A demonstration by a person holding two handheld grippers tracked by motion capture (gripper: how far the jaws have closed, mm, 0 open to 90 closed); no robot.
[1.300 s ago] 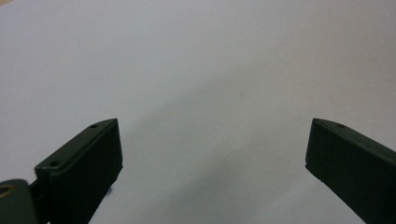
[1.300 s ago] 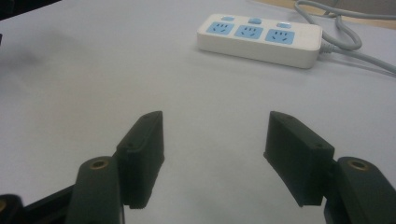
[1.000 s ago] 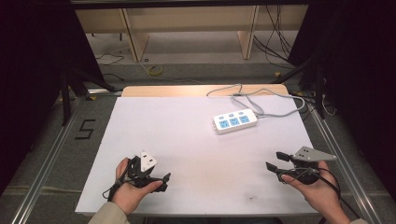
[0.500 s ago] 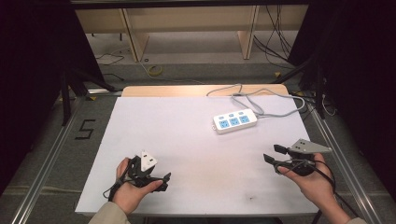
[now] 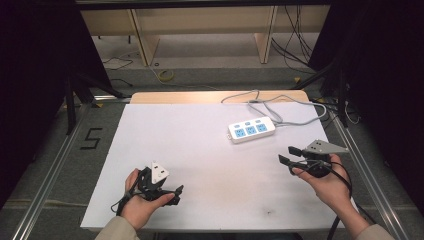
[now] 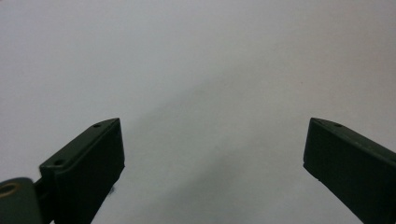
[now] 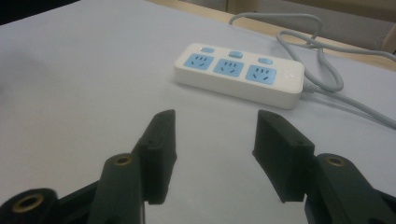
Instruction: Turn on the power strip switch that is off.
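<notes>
A white power strip (image 5: 251, 130) with three blue sockets lies on the right half of the white table (image 5: 200, 150); its grey cable (image 5: 280, 102) loops toward the far edge. My right gripper (image 5: 287, 155) hovers just in front of the strip, a little to its right, and points left. In the right gripper view the strip (image 7: 238, 74) lies a short way beyond my right gripper (image 7: 212, 116). Its jaws have just been closing but still stand apart with nothing between them. My left gripper (image 5: 175, 195) rests near the front left of the table. In the left gripper view my left gripper (image 6: 212, 144) is wide open over bare table.
A wooden strip (image 5: 200, 96) runs along the table's far edge. Metal rails flank both sides, and a "5" mark (image 5: 91, 138) is on the floor at left. Shelving legs and loose cables lie on the floor beyond the table.
My right gripper has moved farther from the table's front edge, closer to the power strip, and its jaws have narrowed. The left gripper has stayed put.
</notes>
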